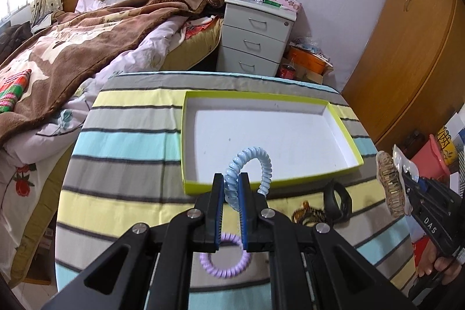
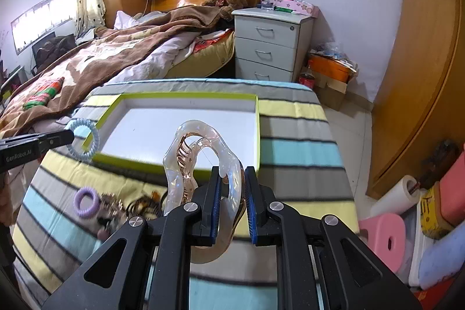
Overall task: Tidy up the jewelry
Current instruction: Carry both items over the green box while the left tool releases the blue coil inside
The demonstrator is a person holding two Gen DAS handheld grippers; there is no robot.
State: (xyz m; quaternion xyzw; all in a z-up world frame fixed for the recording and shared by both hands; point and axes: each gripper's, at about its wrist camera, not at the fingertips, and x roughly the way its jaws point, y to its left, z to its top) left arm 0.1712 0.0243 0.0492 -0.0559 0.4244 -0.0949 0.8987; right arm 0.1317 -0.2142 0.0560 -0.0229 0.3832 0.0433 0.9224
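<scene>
A shallow white box with a lime-green rim point(image 1: 345, 132) point(image 2: 257, 130) lies on the striped table. My left gripper point(image 1: 232, 179) is shut on a light blue spiral hair tie point(image 1: 263, 161) point(image 2: 87, 135), held above the table at the box's near edge. My right gripper point(image 2: 232, 173) is shut on a clear pearly hair claw clip point(image 2: 203, 141) point(image 1: 391, 185), held above the table in front of the box. A purple spiral hair tie point(image 1: 222, 266) point(image 2: 86, 201) lies on the cloth, beside a tortoiseshell clip point(image 1: 308, 215) point(image 2: 145, 204) and a black band point(image 1: 334, 199).
The table has a striped cloth point(image 1: 122, 144). A bed with a brown blanket point(image 1: 72, 48) lies to the left, a white drawer unit point(image 1: 255, 39) beyond the table, and a wooden wardrobe point(image 2: 421, 63) to the right. A pink stool point(image 2: 383, 240) and storage bins stand at right.
</scene>
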